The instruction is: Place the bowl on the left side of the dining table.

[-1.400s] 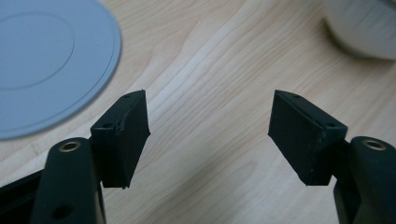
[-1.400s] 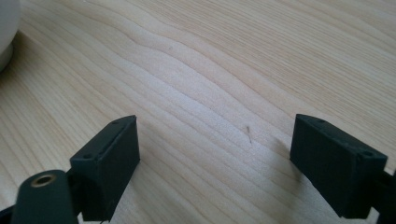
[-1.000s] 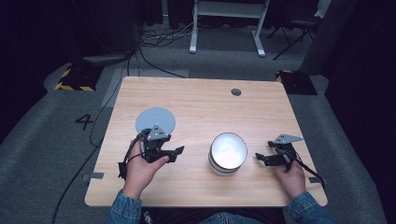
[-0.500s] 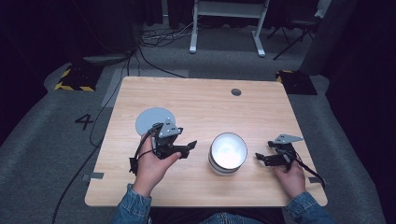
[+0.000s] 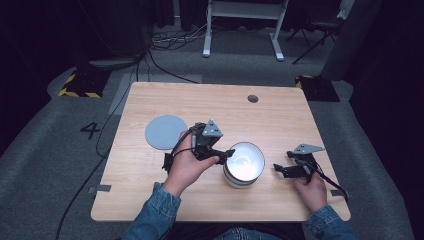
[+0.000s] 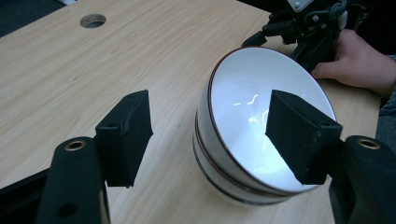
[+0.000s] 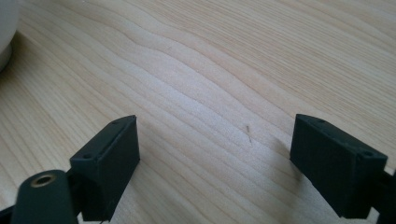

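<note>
A stack of white bowls [image 5: 243, 164] with thin brown rims stands at the table's front middle. My left gripper [image 5: 227, 152] has come up to its left side. In the left gripper view the jaws are open and straddle the near rim of the top bowl [image 6: 261, 98]: one pad [image 6: 126, 135] is outside the bowl and the other pad [image 6: 299, 135] is over its inside. Neither pad presses on it. My right gripper [image 5: 276, 169] rests to the right of the stack, open over bare wood [image 7: 215, 144]. It also appears beyond the bowls as the right gripper [image 6: 303, 28].
A flat grey disc [image 5: 165, 131] lies on the table [image 5: 280, 120] left of the left hand. A round cable hole [image 5: 253, 98] sits near the far edge. A sliver of a bowl [image 7: 5, 37] shows in the right gripper view. Cables trail off both grippers toward the front.
My left gripper has moved right, away from beside the grey disc, and slightly up to the bowl stack. The right hand has stayed still.
</note>
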The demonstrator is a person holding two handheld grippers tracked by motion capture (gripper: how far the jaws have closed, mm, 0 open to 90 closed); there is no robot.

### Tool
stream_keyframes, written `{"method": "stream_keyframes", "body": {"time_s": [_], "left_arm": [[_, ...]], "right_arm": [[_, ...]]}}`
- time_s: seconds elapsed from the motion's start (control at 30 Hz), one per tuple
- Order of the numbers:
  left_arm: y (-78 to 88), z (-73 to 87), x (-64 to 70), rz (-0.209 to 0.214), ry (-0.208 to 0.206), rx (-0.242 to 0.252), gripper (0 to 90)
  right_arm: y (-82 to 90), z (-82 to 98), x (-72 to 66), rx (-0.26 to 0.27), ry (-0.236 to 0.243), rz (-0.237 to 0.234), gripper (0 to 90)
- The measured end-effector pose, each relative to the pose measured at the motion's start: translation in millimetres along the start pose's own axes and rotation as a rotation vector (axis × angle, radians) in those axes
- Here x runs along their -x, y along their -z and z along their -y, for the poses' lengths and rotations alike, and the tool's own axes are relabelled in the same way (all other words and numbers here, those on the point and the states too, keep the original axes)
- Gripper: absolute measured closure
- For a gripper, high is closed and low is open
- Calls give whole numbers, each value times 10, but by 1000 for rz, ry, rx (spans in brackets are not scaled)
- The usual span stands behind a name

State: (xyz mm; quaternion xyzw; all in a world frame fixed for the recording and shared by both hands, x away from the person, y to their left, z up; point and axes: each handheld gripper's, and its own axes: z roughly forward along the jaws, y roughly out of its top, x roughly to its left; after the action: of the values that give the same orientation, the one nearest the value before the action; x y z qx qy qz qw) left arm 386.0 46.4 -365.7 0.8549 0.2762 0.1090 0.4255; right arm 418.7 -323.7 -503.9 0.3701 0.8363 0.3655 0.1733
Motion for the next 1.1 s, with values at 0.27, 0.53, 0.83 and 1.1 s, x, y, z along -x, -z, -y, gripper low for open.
{"method": "stream_keyframes", "body": {"time_s": [0.27, 0.53, 0.83, 1.1], "left_arm": [[-342, -148, 13, 65, -25, -67, 364], [-549, -223, 13, 72, -51, -127, 469], [-795, -227, -42, 106, -122, -181, 710], [-745, -217, -109, 117, -112, -204, 814]], "right_arm": [[0, 0, 0, 0, 0, 0, 160], [0, 0, 0, 0, 0, 0, 160], [0, 0, 0, 0, 0, 0, 160], [0, -1, 1, -1, 1, -1, 160]]}}
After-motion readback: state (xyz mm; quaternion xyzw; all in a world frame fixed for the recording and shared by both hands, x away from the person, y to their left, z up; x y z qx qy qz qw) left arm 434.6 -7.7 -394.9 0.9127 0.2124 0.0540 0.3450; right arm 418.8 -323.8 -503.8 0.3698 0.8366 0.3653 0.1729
